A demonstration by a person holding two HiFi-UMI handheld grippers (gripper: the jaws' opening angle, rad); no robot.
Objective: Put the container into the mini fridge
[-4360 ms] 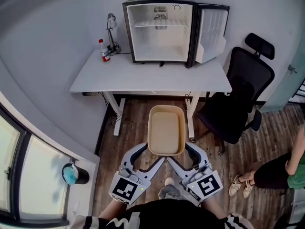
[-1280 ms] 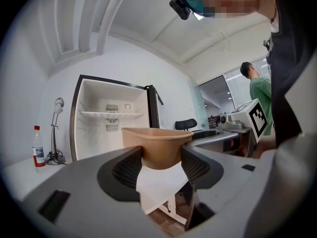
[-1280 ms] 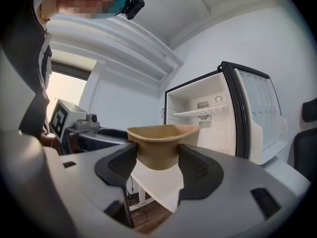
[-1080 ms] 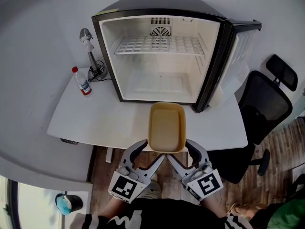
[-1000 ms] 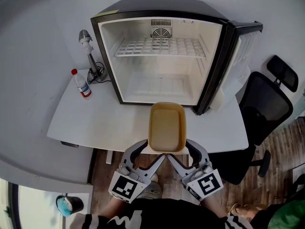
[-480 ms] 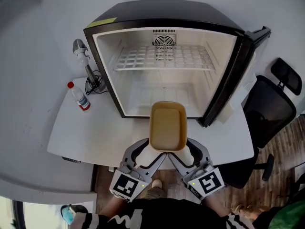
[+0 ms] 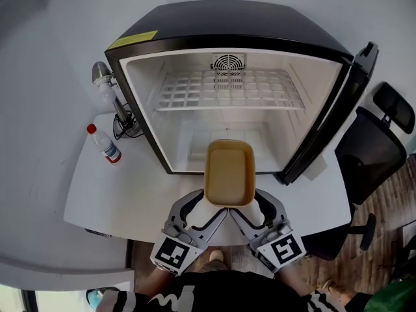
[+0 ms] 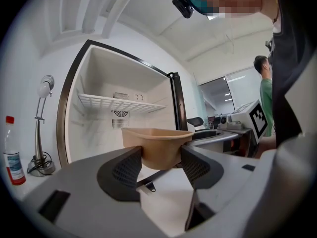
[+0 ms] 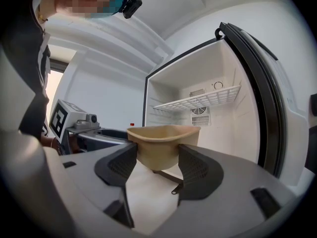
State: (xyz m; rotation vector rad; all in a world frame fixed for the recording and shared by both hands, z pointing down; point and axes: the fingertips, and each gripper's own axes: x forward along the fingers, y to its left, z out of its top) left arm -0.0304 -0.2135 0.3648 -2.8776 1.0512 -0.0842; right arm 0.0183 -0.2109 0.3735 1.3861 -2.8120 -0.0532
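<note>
**Container closes in on the open fridge**

The fridge fills more of the head view than half a second ago, and the container has travelled forward with both grippers. Its far end now lies over the bottom lip of the opening, where a second ago it hung over bare counter.

The tan, empty container is held level above the white counter, clear of it. The left gripper sits at its 7 o'clock corner and the right gripper at its 5 o'clock corner.

The left gripper view shows the left gripper with its dark ribbed fingers pressed against both sides of the container. In the right gripper view it is the same story: the right gripper has its fingers clamped on the container.

The mini fridge stands at 12 o'clock from the container. Its door is swung wide at 2 o'clock, and a white wire shelf spans the upper part of the cavity. Whether the container has actually crossed the threshold, I cannot tell.

Out at 10 o'clock, a red-capped bottle stands on the counter beside a gooseneck lamp. A black office chair waits at 3 o'clock, past the door.
</note>
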